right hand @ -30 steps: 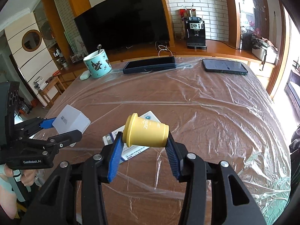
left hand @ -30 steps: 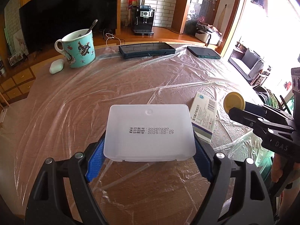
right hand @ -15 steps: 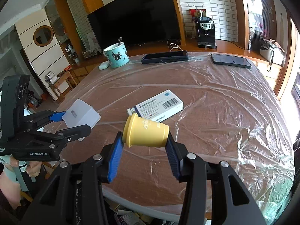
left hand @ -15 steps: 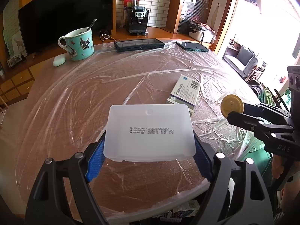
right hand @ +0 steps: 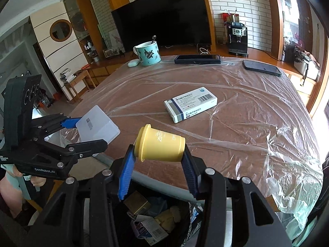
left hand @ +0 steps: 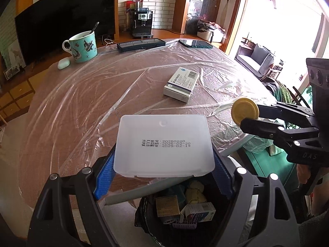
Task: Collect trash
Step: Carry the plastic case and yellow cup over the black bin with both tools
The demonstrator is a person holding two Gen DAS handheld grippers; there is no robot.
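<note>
My left gripper [left hand: 162, 160] is shut on a white translucent plastic box [left hand: 164, 145] with a printed date, held over the table's near edge. It also shows in the right wrist view [right hand: 96, 126]. My right gripper [right hand: 157, 162] is shut on a yellow plastic cup [right hand: 160, 144], lying sideways between the blue pads; it also shows in the left wrist view [left hand: 244, 110]. Below both grippers stands a black trash bin [left hand: 218, 233] holding cartons and crumpled paper, also in the right wrist view [right hand: 185, 224]. A white and blue medicine carton [left hand: 182, 84] lies on the table [right hand: 246, 123].
The table is covered with clear plastic film [left hand: 86, 103]. At its far side stand a teal mug with a spoon [left hand: 83, 46], a white earbud case [left hand: 63, 63], a dark tablet [left hand: 141, 44] and a phone [left hand: 194, 43]. A television [right hand: 162, 20] stands behind.
Both grippers have drawn back from over the table to its near edge, still holding the box and the cup. The trash bin has come into view beneath them.
</note>
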